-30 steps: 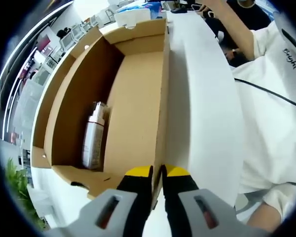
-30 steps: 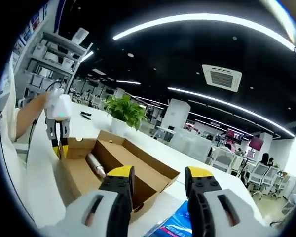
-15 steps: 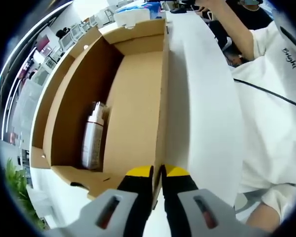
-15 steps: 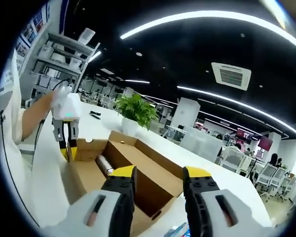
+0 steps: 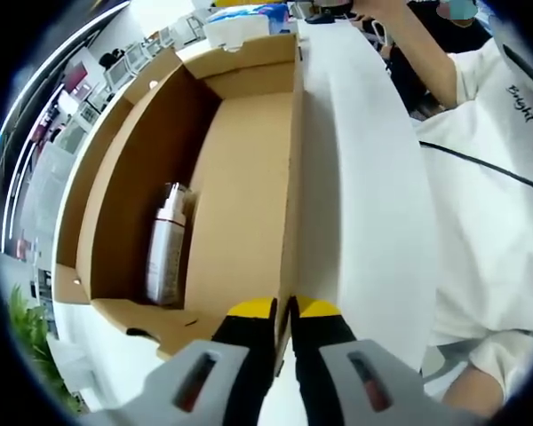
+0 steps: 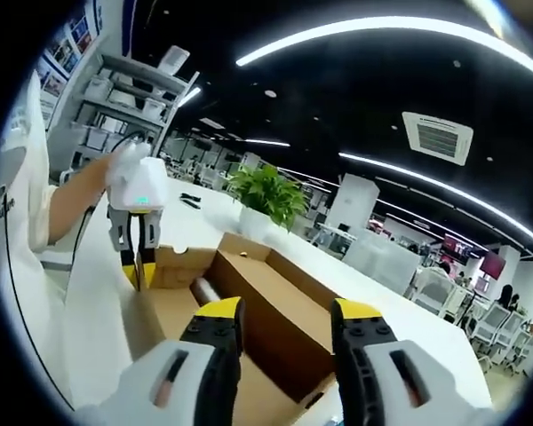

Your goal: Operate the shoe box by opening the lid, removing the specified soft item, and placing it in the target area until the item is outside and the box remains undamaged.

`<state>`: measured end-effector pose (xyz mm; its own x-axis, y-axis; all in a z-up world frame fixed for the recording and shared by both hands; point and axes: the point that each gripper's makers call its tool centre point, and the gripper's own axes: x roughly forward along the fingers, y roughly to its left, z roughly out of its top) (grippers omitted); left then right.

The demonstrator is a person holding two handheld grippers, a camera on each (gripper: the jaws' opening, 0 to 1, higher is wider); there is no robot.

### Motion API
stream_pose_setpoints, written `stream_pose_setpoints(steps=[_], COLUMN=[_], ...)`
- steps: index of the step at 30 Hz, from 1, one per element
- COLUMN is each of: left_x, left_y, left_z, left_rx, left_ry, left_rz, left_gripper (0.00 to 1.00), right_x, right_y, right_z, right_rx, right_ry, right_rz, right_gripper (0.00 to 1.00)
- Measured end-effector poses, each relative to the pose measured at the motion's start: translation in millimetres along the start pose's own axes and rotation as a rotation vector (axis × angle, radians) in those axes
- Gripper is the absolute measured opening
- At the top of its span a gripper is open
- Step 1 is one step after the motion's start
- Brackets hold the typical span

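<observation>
An open brown cardboard shoe box (image 5: 244, 169) lies lengthwise ahead in the left gripper view. A pale bottle-shaped item (image 5: 167, 250) lies on its floor against the left wall. The white lid (image 5: 364, 177) hangs off the box's right wall. My left gripper (image 5: 284, 311) is shut on the lid's near corner, at the seam with that wall. In the right gripper view the box (image 6: 249, 250) sits below, the item (image 6: 202, 287) peeks out, and the left gripper (image 6: 140, 269) pinches the lid (image 6: 98, 302). My right gripper (image 6: 284, 312) hovers open above the box.
A person in a white shirt (image 5: 497, 186) stands close on the lid's side. A blue package (image 5: 249, 12) lies past the box's far end. A potted plant (image 6: 266, 191) stands on the white table (image 6: 191, 222) behind the box. Shelves and office desks lie farther off.
The right gripper has come closer to the box, which now looms larger under its open jaws. The left gripper keeps its hold and the box has not moved.
</observation>
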<state>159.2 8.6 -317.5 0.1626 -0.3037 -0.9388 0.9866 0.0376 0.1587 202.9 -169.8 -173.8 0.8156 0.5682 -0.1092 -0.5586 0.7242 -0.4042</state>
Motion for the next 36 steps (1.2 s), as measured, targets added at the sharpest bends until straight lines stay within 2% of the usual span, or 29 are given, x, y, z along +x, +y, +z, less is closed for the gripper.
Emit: stream_pose_setpoints(steps=[16,20,23,36], left_x=[-0.3,-0.3,-0.4,-0.5], left_y=[0.0,-0.1,0.0,0.1], left_z=[0.6,0.4,0.4,0.2], left_rx=[0.000,0.001,0.001,0.002], left_ry=[0.001,0.001,0.000,-0.003], left_rz=[0.004,0.005,0.003,-0.001], left_gripper=[0.06,0.06,0.06,0.06], right_x=[9.9,12.6,15.4,12.9], right_y=[17.6,26.7,31.5,31.8], right_z=[-4.6,-9.5,-9.1,-13.1], right_rx=[-0.049,-0.061,-0.061,-0.058], right_ry=[0.031,0.049,0.046,0.061], right_rz=[0.044,0.072,0.092,0.087], right_gripper=[0.38,0.34,0.34,0.34])
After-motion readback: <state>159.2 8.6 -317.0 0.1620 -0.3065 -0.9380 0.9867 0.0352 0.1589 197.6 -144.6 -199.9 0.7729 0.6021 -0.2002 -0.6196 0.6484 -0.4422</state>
